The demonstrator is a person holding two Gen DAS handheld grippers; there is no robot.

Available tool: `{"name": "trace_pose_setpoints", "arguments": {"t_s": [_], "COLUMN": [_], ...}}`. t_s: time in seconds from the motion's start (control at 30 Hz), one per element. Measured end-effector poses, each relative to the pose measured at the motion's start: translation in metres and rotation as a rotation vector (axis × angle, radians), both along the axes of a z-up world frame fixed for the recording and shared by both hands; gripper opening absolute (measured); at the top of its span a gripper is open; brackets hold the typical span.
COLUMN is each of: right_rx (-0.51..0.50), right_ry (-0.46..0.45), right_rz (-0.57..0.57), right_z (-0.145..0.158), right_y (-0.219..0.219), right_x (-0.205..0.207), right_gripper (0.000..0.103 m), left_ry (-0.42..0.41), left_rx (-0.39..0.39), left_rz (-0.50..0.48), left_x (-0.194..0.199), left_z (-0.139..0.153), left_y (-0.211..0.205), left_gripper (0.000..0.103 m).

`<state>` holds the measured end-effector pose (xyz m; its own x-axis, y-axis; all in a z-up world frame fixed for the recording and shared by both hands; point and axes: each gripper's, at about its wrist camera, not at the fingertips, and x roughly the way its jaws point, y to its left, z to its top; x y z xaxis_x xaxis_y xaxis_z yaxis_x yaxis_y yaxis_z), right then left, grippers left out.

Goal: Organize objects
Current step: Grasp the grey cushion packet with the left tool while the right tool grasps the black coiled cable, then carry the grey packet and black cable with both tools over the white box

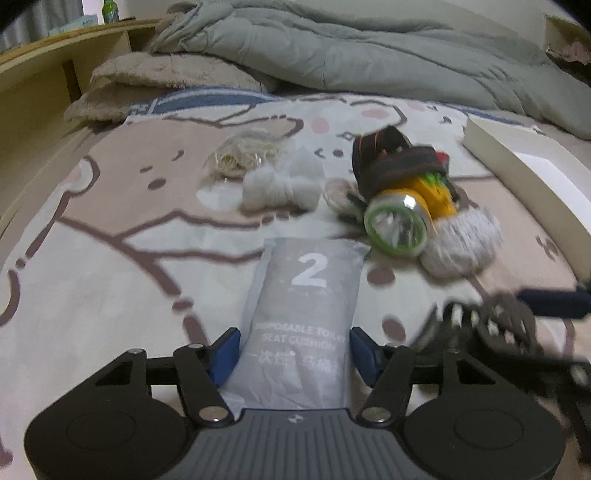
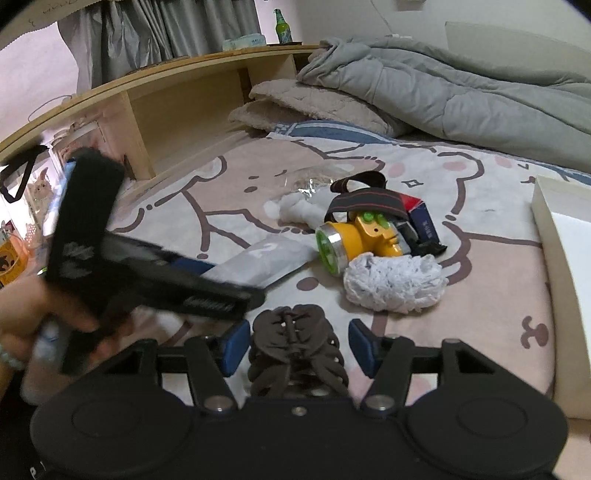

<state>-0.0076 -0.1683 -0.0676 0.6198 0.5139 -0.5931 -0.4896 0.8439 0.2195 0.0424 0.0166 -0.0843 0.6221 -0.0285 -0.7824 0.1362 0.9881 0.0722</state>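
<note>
My left gripper (image 1: pixel 293 352) is open with its blue pads on either side of a grey packet marked "2" (image 1: pixel 308 314) lying on the bed; the packet also shows in the right wrist view (image 2: pixel 264 258). My right gripper (image 2: pixel 299 345) is open around a dark brown hair claw clip (image 2: pixel 297 350), also blurred in the left wrist view (image 1: pixel 498 325). A yellow headlamp with a black strap (image 1: pixel 402 199) (image 2: pixel 354 236), a white knitted item (image 1: pixel 461 243) (image 2: pixel 393 282), white cotton balls (image 1: pixel 280 186) and a bag of rubber bands (image 1: pixel 242 153) lie beyond.
A white open box (image 1: pixel 532 181) (image 2: pixel 565 258) stands on the right of the bed. A grey duvet (image 1: pixel 369 51) and beige pillow (image 1: pixel 162 74) lie at the back. A wooden headboard shelf (image 2: pixel 177 107) runs on the left, with a green bottle (image 2: pixel 282 26) on top.
</note>
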Motion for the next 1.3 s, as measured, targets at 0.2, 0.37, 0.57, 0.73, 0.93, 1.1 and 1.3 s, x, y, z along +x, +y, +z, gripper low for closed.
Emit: {"name": "trace_pose_setpoints", "arguments": {"t_s": [0.2,0.37,0.57,0.73,0.93,1.1,1.3], "right_rx": [-0.012,-0.021,-0.042,-0.066,-0.099,-0.093,-0.067], "right_ry": [0.017,-0.001,-0.043,-0.026,0.014,0.021,0.037], "right_rz": [0.008,-0.008,-0.111,-0.170,-0.161,-0.151,-0.131], "right_z": [-0.005,-0.003,0.013,0.018,0.006,0.004,0.002], "right_y": [0.003,0.005,-0.012,-0.032,-0.031,-0.031,-0.035], "right_x": [0.002,-0.001,-0.012,-0.014,-0.007,-0.005,0.000], "right_gripper": [0.049,0.045,0.045,0.045,0.045,0.045,0.047], "left_ry": [0.012,0.008,-0.005,-0.008,0.004,0.077,0.135], "left_rx": [-0.044,-0.065,-0.060,-0.046,-0.018,-0.013,-0.046], "left_rz": [0.010,0.020,0.034,0.019,-0.038,-0.112,-0.169], "left_x": [-0.026,-0.034,-0.034,-0.023,-0.004,0.022,0.032], "left_z": [-0.001,-0.004,-0.003,-0.002,0.002,0.001,-0.005], "left_y": [0.010,0.012,0.011,0.010,0.009,0.016,0.026], "left_gripper": [0.068,0.073,0.075,0.079,0.093,0.096,0.094]}}
